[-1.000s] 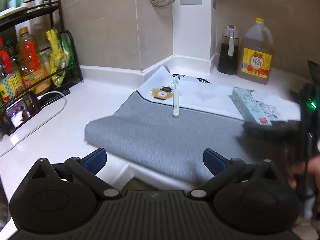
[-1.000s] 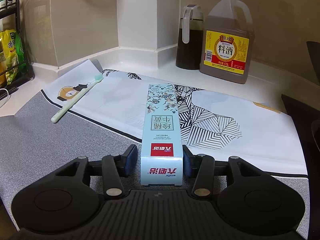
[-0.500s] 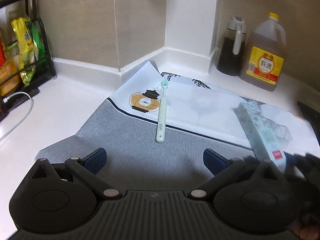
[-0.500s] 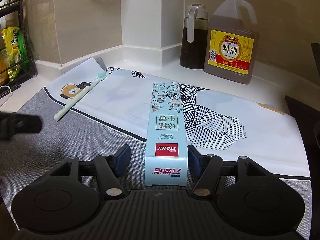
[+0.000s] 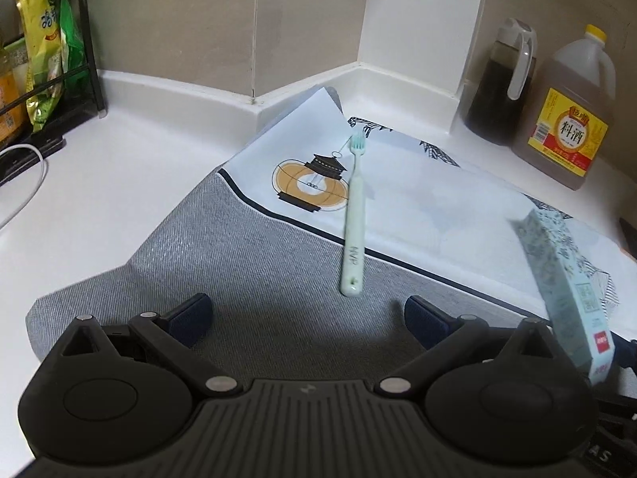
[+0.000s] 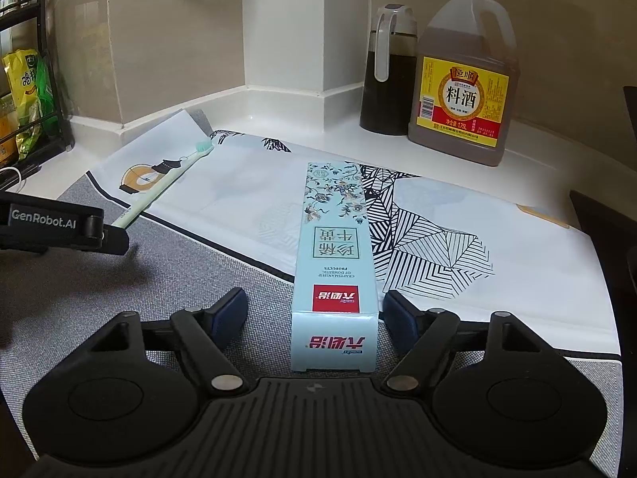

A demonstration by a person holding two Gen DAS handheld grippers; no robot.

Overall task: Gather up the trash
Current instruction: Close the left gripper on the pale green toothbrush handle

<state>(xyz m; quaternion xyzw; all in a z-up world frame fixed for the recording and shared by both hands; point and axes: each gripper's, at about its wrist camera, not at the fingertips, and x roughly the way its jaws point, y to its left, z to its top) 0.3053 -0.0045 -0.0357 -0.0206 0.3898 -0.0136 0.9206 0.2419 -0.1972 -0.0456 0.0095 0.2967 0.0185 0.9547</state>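
Observation:
A pale green toothbrush (image 5: 353, 225) lies on the patterned mat (image 5: 254, 263), its handle end just ahead of my open, empty left gripper (image 5: 306, 314). It also shows in the right wrist view (image 6: 159, 189). A light blue toothpaste box (image 6: 336, 263) lies flat on the mat between the fingers of my open right gripper (image 6: 314, 312), with gaps on both sides. The box also shows in the left wrist view (image 5: 565, 290). A left fingertip (image 6: 113, 239) reaches in at the left of the right wrist view.
A dark liquid jug (image 6: 388, 71) and a large cooking-wine bottle (image 6: 464, 79) stand at the back right on the white counter (image 5: 99, 183). A black rack with snack bags (image 5: 43, 51) and a white cable (image 5: 24, 183) are at the left.
My left gripper has moved forward and right toward the toothbrush, which now lies close ahead. My right gripper's fingers have opened wider around the box, which stayed on the mat.

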